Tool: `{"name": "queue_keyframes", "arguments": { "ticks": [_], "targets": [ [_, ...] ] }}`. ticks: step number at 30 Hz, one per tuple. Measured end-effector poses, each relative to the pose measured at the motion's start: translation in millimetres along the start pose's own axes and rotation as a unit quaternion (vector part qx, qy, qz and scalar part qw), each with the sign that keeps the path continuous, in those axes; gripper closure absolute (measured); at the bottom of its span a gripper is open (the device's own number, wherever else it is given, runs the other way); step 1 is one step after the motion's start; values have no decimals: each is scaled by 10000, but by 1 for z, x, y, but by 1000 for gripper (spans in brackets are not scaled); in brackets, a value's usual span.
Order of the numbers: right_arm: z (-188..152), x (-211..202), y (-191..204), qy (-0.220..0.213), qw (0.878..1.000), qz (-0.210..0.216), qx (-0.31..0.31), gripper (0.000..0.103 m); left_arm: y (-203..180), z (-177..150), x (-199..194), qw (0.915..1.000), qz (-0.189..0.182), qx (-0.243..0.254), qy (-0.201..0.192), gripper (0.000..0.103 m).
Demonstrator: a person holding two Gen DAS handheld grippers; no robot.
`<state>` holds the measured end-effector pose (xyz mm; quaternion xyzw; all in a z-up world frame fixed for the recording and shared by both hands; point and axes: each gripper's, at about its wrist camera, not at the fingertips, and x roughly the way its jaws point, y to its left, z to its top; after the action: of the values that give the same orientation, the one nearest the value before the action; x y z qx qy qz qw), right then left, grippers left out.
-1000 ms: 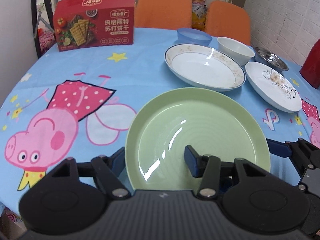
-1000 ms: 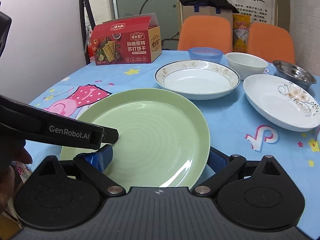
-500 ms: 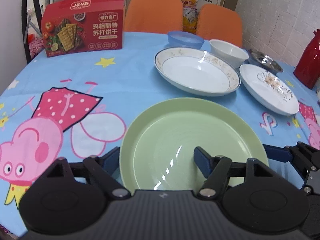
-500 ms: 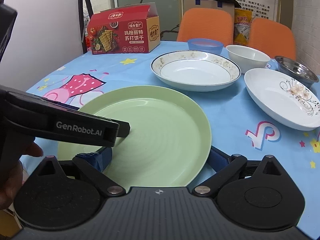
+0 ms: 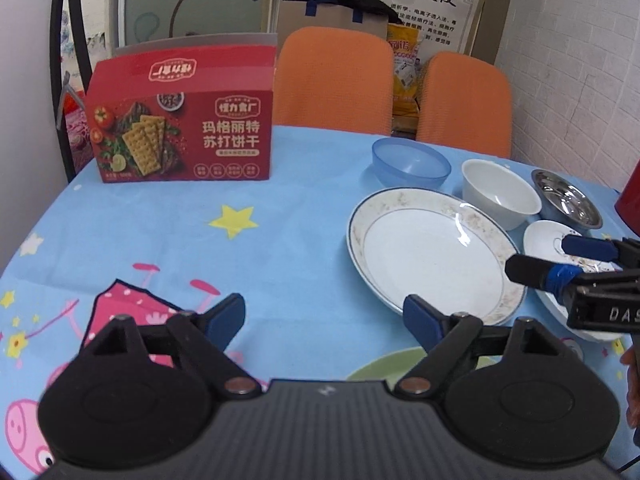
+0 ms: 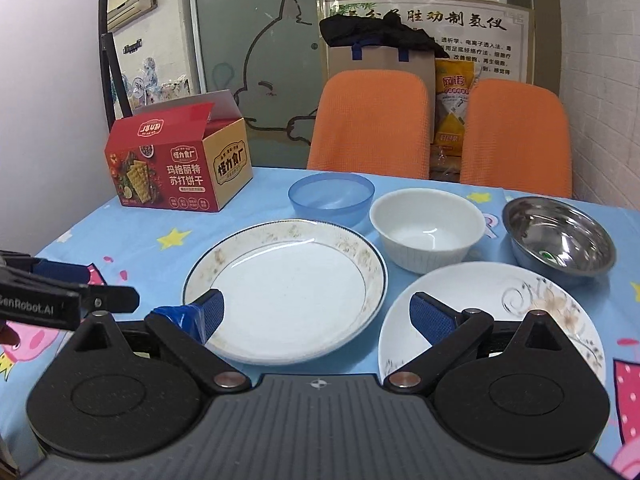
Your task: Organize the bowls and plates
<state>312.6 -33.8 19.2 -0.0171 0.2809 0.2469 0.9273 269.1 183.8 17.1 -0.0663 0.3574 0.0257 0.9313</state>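
Note:
My left gripper (image 5: pixel 324 316) is open and empty above the blue tablecloth; only a sliver of the green plate (image 5: pixel 384 366) shows below it. My right gripper (image 6: pixel 316 314) is open and empty, hovering over the near rim of the gold-rimmed white plate (image 6: pixel 288 288). That plate also shows in the left wrist view (image 5: pixel 432 252). A white floral plate (image 6: pixel 520 300) lies to its right. Behind stand a blue bowl (image 6: pixel 331 197), a white bowl (image 6: pixel 427 228) and a steel bowl (image 6: pixel 558 236).
A red cracker box (image 5: pixel 182 128) stands at the back left of the table. Two orange chairs (image 6: pixel 370 120) stand behind the table. A red object (image 5: pixel 630 196) is at the right edge. The right gripper shows in the left wrist view (image 5: pixel 556 260).
Both grippers lifted and moved forward, away from the green plate. The green plate has dropped almost out of both views. The right gripper is now over the gold-rimmed plate.

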Motion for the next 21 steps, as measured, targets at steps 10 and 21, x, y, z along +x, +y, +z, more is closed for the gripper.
{"name": "queue_keyframes", "arguments": {
  "ticks": [10, 21],
  "targets": [
    [14, 89, -11, 903, 9958, 136, -111, 14, 12, 40, 55, 9999, -4, -50, 101, 4],
    [7, 91, 13, 814, 9961, 245, -229, 15, 18, 40, 86, 9991, -98, -63, 413, 4]
  ]
}}
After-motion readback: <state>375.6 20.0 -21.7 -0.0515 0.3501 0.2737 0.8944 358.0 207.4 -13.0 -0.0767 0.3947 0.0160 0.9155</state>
